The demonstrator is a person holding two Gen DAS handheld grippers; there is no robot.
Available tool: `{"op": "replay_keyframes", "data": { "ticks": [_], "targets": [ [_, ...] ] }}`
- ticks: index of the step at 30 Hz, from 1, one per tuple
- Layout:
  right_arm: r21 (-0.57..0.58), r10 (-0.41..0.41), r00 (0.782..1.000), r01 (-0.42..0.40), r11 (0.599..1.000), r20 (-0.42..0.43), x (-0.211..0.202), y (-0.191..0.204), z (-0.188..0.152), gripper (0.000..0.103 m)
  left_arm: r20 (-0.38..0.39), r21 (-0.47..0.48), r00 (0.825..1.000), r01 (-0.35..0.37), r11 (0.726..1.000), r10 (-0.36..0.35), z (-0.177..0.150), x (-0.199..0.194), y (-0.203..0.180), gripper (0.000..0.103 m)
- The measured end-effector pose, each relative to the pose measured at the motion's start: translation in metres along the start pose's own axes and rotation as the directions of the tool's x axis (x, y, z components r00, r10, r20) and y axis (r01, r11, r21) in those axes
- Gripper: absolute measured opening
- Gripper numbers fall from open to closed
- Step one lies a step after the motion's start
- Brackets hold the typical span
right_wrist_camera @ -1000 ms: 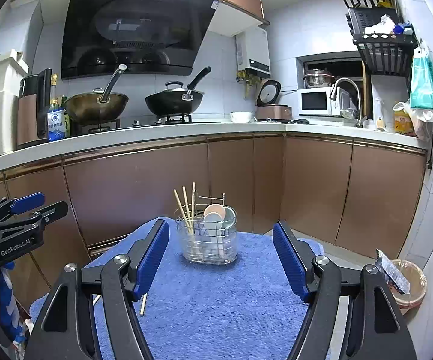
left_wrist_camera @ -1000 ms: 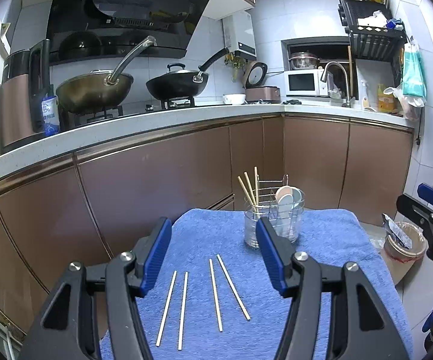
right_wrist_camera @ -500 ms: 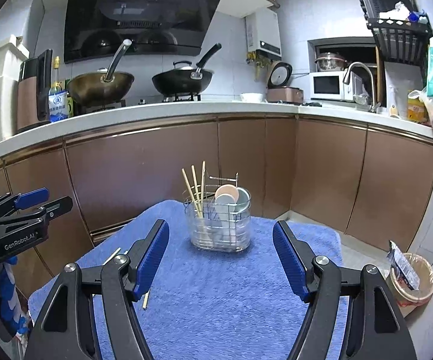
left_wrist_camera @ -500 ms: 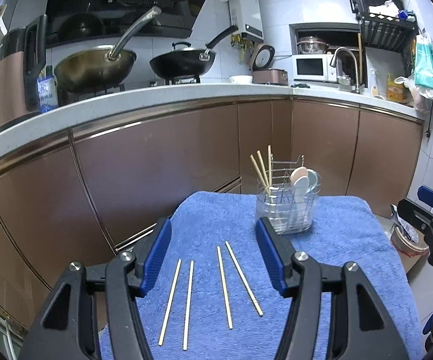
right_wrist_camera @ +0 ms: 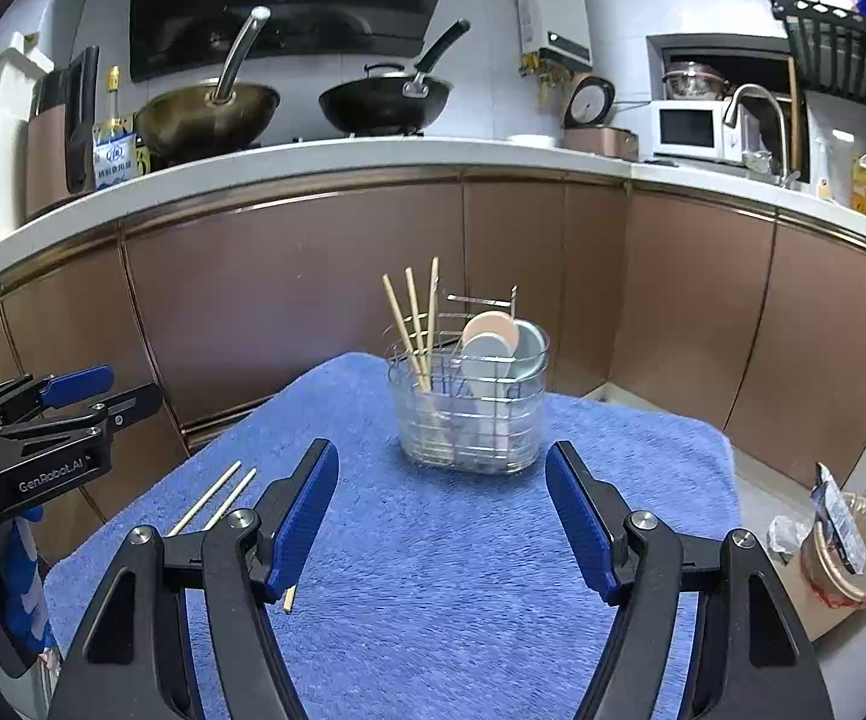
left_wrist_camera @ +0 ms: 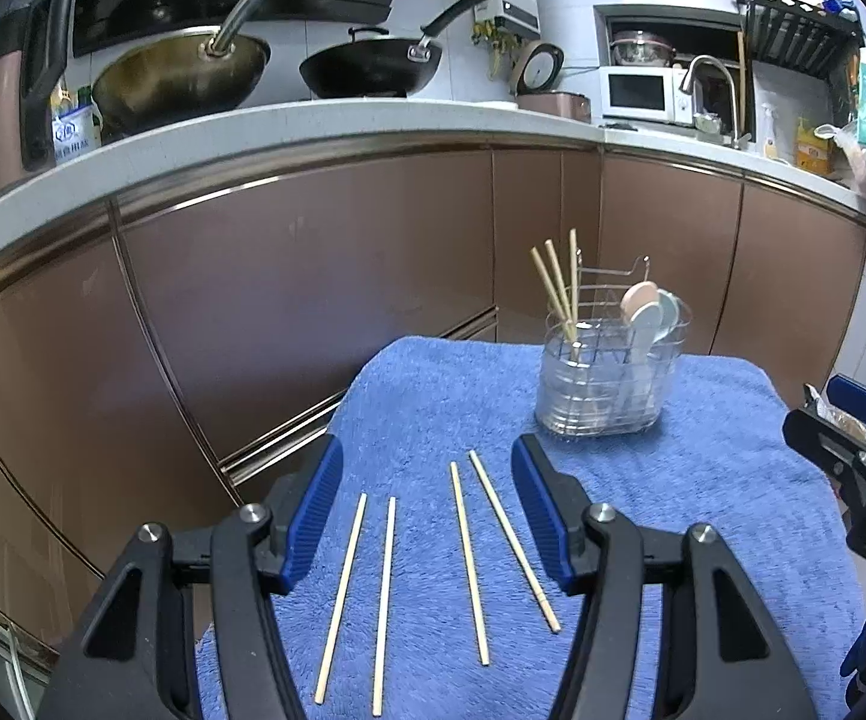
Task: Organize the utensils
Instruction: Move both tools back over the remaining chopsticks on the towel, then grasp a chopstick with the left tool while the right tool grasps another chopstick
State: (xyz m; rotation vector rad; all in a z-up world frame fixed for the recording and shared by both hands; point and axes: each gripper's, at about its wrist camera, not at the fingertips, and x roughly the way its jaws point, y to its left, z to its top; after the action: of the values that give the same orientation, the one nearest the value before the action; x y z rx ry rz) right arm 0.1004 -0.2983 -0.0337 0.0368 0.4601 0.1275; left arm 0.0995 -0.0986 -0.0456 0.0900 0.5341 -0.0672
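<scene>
Four chopsticks (left_wrist_camera: 466, 561) lie loose on the blue towel (left_wrist_camera: 703, 480), near the left gripper (left_wrist_camera: 427, 510), whose jaws stand wide open and hold nothing. Beyond them, to the right, stands the wire holder (left_wrist_camera: 610, 378) with three chopsticks upright in its left part and spoons (left_wrist_camera: 643, 315) in its right part. The right gripper (right_wrist_camera: 442, 510) hangs before the holder, jaws also wide open and empty. Nothing lies between it and the holder. The towel covers the tabletop. Behind are brown cabinets (right_wrist_camera: 289, 288), a white counter (right_wrist_camera: 337, 156) with two woks (right_wrist_camera: 385, 99), a microwave (right_wrist_camera: 688, 129) and a tap (right_wrist_camera: 754, 105). A bin (right_wrist_camera: 847, 558) stands on the floor at far right.
</scene>
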Motion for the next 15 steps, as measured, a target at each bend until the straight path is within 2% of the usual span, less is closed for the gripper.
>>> {"op": "replay_keyframes", "data": {
  "ticks": [5, 9, 13, 15],
  "targets": [
    [-0.010, 0.026, 0.999, -0.026, 1.000, -0.043, 0.021, 0.007, -0.004, 0.071, -0.041, -0.008, 0.999, 0.003, 1.000, -0.003, -0.003, 0.021, 0.008, 0.057],
    [-0.025, 0.065, 0.994, -0.068, 0.997, -0.091, 0.039, 0.013, -0.007, 0.071, -0.084, -0.055, 0.996, -0.023, 0.998, 0.018, -0.002, 0.041, 0.039, 0.057],
    [-0.035, 0.121, 0.980, -0.128, 0.991, -0.156, 0.063, 0.021, -0.005, 0.068, -0.135, -0.111, 0.990, -0.049, 0.993, 0.034, 0.000, 0.059, 0.079, 0.057],
    [-0.022, 0.167, 0.965, -0.175, 0.984, -0.202, 0.080, 0.025, -0.006, 0.064, -0.164, -0.135, 0.986, -0.043, 0.990, 0.020, -0.001, 0.066, 0.093, 0.056]
  ]
}}
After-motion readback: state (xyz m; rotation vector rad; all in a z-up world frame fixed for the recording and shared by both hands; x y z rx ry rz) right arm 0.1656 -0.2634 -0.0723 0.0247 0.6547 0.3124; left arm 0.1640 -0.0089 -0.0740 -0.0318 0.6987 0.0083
